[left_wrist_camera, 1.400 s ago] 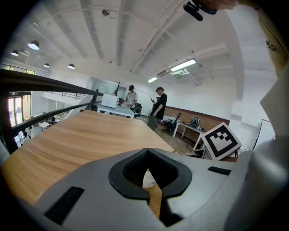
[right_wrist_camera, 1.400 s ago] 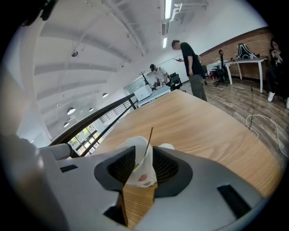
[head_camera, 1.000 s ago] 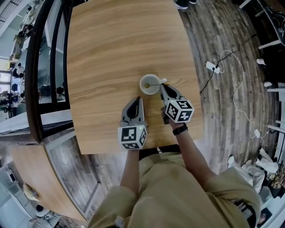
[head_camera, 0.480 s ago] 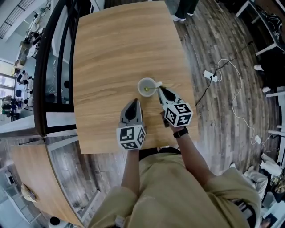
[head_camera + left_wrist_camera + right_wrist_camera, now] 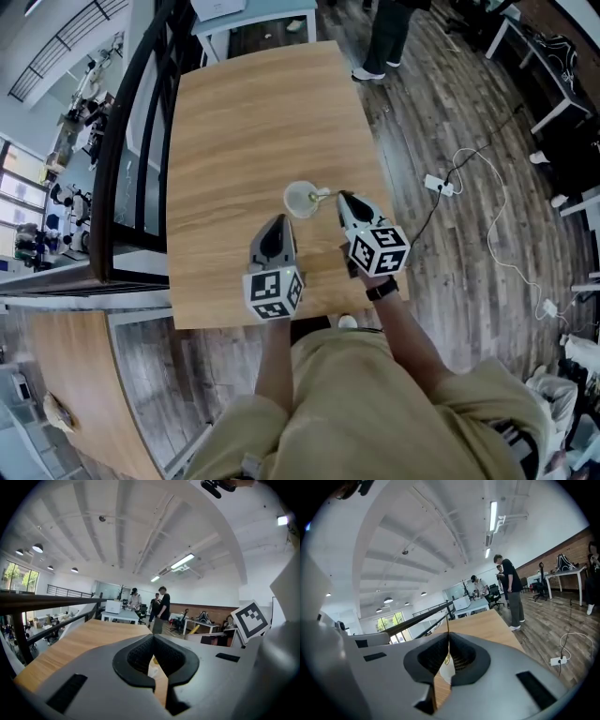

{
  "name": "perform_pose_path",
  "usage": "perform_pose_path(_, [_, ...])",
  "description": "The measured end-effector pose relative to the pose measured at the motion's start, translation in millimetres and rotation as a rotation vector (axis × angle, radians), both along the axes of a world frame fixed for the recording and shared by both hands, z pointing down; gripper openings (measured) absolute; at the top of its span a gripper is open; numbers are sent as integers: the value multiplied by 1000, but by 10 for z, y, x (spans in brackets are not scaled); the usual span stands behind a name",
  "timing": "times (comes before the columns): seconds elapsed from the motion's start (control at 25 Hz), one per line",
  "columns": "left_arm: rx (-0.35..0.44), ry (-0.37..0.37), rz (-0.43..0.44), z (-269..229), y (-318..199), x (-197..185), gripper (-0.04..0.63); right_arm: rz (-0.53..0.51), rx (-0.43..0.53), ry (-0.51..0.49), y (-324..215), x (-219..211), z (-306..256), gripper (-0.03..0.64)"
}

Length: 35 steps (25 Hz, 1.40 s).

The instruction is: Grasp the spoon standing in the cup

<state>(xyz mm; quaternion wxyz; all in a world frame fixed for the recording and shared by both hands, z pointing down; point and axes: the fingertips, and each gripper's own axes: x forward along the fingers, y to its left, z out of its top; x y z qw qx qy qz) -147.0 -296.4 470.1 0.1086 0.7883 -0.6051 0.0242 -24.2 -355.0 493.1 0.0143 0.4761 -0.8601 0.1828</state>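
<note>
A small white cup point(image 5: 298, 200) stands on the wooden table point(image 5: 253, 112), right of its middle. The thin spoon point(image 5: 322, 195) leans out of the cup to the right. My right gripper point(image 5: 341, 198) is shut on the spoon's handle just right of the cup. In the right gripper view the handle point(image 5: 448, 618) rises as a thin line from between the closed jaws of the right gripper point(image 5: 449, 637), with the cup point(image 5: 449, 671) pale below them. My left gripper point(image 5: 278, 221) sits below and left of the cup, shut with nothing in it; the left gripper point(image 5: 153, 638) shows its tips meeting.
A dark railing point(image 5: 141, 141) runs along the table's left side. A person point(image 5: 384, 37) stands past the far right corner. A power strip point(image 5: 437, 184) with white cables lies on the floor at the right. The table's near edge point(image 5: 281, 319) is just behind both grippers.
My right gripper has drawn slightly right, away from the cup, with the spoon handle in it. The head view has pulled back. The left gripper has kept its place.
</note>
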Motion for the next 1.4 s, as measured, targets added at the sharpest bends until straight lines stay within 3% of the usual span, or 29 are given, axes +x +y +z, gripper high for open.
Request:
perform_pose_path(0.4, [107,-40,21,-561,243,426,2,-11,133,-31,392,367,-721,18])
perform_pose_path(0.8, [227,-76,-28,-1002,577,582,2,-25,303,11,750,632,-1257,18])
perform_pose_path(1.12, [265,-87,-45,-1170,776,664,2,-47,333,3,898,686,-1396,18])
perform_pose_path(1.4, [252,-99,-59,-1105,827,642,2,-82,343,9,1015,612,-1378,18])
